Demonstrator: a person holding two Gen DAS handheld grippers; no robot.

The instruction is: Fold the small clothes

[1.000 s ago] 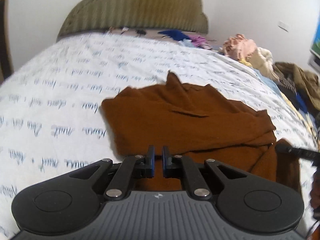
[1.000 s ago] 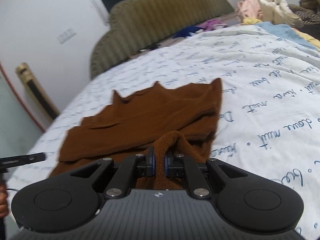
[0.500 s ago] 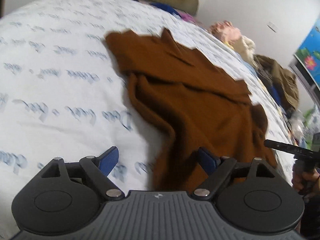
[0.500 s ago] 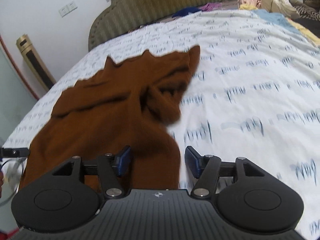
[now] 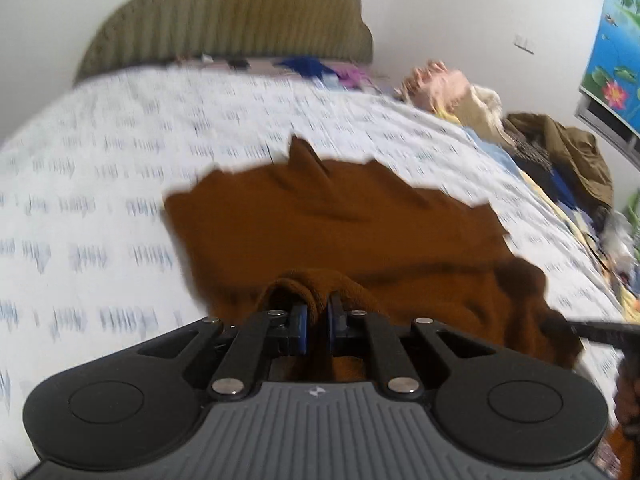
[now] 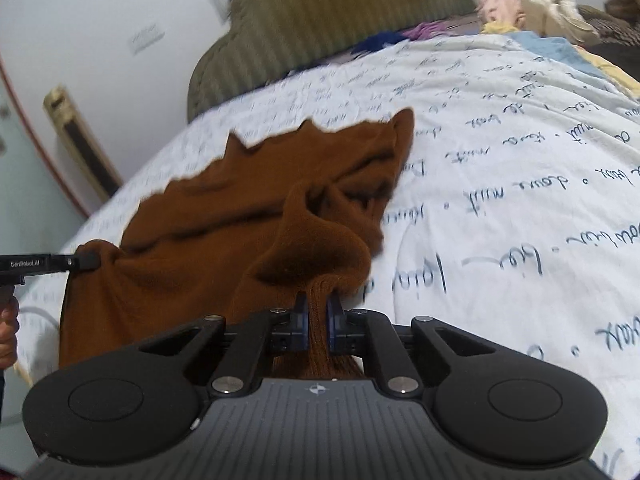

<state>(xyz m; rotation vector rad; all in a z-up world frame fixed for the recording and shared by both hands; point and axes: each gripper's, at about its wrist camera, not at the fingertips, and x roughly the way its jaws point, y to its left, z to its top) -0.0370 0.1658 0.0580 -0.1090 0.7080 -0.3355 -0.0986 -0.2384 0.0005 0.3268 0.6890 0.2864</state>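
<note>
A: What is shown in the left wrist view?

B: The left gripper [image 5: 317, 326] is seen with its jaws nearly closed, having just been closing. A bunched fold of the brown garment [image 5: 340, 232] is pinched between the blue pads [image 5: 301, 330], at the near edge of the cloth. The garment is spread on the white bedsheet [image 5: 100, 168], which is printed with blue handwriting. The picture is blurred by motion, so finer creases cannot be made out.

A: And in the right wrist view?

B: The right gripper [image 6: 317, 324] is likewise drawn in tight, its jaws having just been closing. A ribbed strip of the brown garment [image 6: 224, 216] is clamped between its fingers [image 6: 334, 320], and the cloth rises in a raised hump just beyond the fingertips. At the left edge of this view the tip of the other gripper is seen gripping a second corner of the same garment, which is pulled taut there; part of a hand [image 6: 8, 336] is visible beneath it.

A: Where is the garment placed relative to the surroundings?

B: It lies across the middle of the bed, with its far edge jagged and pointing towards the olive ribbed headboard [image 5: 228, 12]. A pile of other clothes [image 5: 472, 96] is heaped well apart from it, along the bed's far right side. A light-coloured wall [image 6: 100, 20] is seen behind the headboard.
</note>
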